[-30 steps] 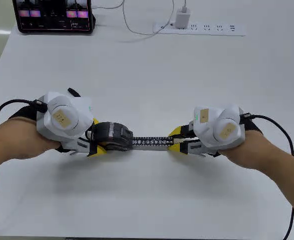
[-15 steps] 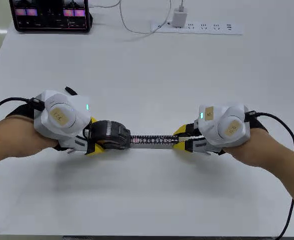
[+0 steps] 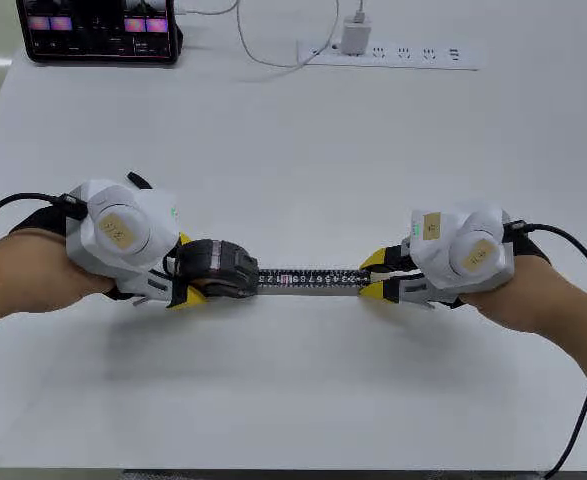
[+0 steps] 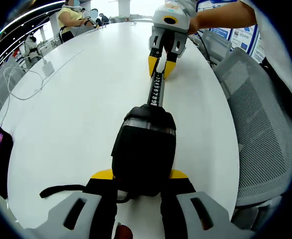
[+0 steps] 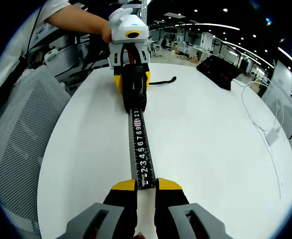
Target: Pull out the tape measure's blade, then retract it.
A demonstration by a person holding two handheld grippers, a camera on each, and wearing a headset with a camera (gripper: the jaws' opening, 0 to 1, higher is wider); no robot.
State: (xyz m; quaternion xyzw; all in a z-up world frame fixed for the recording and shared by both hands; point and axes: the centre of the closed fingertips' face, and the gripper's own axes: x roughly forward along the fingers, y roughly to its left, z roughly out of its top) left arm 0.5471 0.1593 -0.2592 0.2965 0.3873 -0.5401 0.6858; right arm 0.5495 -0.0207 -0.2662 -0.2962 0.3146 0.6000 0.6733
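We see the black, rubber-cased tape measure (image 3: 218,268) on the white table (image 3: 293,150), near the front edge and left of centre. Its rear half is clamped between the yellow-tipped jaws of the left gripper (image 3: 189,270). From the mouth of the case its dark blade with pale numerals (image 3: 313,280) is drawn out straight along the table toward the right. The right gripper (image 3: 373,276) is clenched on the blade's free end, its two yellow tips pinching it from either side. The two grippers face each other, well apart, with the blade spanning the gap between them. In the right gripper view we see a thin black strap (image 5: 163,80) lying on the table just beside the case. At the far edge stand a black device with pink-lit screens (image 3: 98,25) and a white power strip (image 3: 413,54). A white charger (image 3: 353,38) is plugged into the strip. Beyond the table edge in the left gripper view we see a grey mesh chair (image 4: 255,99).
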